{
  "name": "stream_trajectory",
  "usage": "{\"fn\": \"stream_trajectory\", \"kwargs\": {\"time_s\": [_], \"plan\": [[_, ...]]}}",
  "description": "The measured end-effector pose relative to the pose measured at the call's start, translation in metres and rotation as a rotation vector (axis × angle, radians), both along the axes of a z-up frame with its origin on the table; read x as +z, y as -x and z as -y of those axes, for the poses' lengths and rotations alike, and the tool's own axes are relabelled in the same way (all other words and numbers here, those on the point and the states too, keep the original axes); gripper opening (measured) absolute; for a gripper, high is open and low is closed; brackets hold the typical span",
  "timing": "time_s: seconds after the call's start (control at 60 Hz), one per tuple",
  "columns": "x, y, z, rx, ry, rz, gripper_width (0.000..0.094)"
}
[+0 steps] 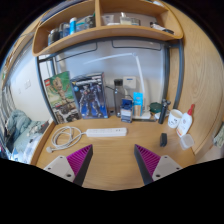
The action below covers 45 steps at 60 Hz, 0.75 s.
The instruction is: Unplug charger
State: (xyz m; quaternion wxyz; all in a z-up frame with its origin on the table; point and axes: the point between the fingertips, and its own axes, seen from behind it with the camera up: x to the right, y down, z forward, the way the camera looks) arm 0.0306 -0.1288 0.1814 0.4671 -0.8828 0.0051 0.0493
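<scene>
Now the wooden desk (pixel 110 150) fills the view, a shelf (pixel 100 35) above it. Boxes (pixel 88 97) along the wall carry print too small to read. White power strip (pixel 105 132) lies well beyond the tongs (pixel 111 160), which are apart, holding nothing.

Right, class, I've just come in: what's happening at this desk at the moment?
A hand-held two-finger gripper with pink pads hovers open above the wooden desk, gripping nothing. Beyond its fingers lies a long white power strip, with a coiled white cable beside it. Nothing is touched yet, so the unplugging has not begun. A boxed robot figure and bottles stand behind, under a wooden shelf.
</scene>
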Motion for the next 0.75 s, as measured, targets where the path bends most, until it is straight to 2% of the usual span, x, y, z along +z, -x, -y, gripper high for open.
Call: {"fn": "stream_trajectory", "kwargs": {"time_s": [0.2, 0.75], "plan": [[-0.001, 0.03, 0.031, 0.019, -0.003, 0.004, 0.0843], [0.0, 0.033, 0.06, -0.004, -0.024, 0.023, 0.0842]]}}
